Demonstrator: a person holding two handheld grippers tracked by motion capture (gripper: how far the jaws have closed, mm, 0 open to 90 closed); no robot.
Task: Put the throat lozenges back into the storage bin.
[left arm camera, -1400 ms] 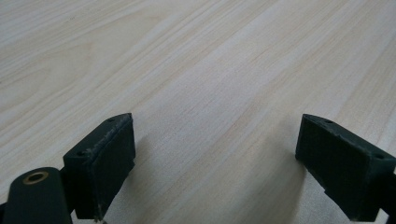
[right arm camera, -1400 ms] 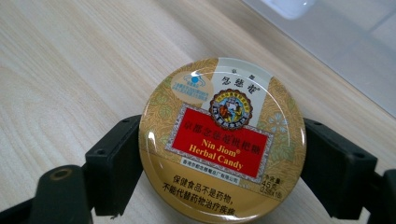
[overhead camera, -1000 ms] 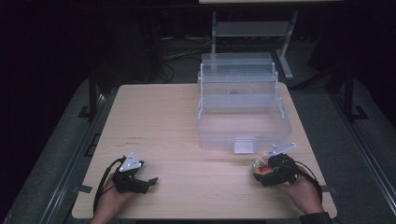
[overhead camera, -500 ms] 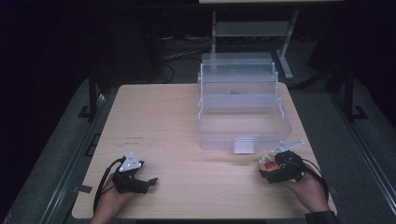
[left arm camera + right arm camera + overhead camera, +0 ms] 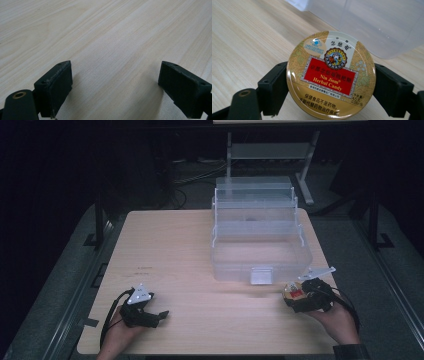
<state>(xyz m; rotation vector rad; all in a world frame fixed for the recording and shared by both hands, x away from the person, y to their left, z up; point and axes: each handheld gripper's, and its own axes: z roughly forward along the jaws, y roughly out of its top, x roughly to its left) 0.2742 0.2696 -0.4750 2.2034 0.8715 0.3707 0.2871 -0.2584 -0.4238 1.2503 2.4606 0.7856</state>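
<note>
Two black jaws of the right gripper [image 5: 329, 87] clamp a round tin of herbal candy [image 5: 331, 75] by its rim, label up, just above the wooden table [image 5: 200, 245] near its right front corner. Just beyond the tin stands a clear plastic tiered box [image 5: 257, 232], open. At the left front, the left gripper [image 5: 150, 312] rests with jaws apart, nothing between them.
</note>
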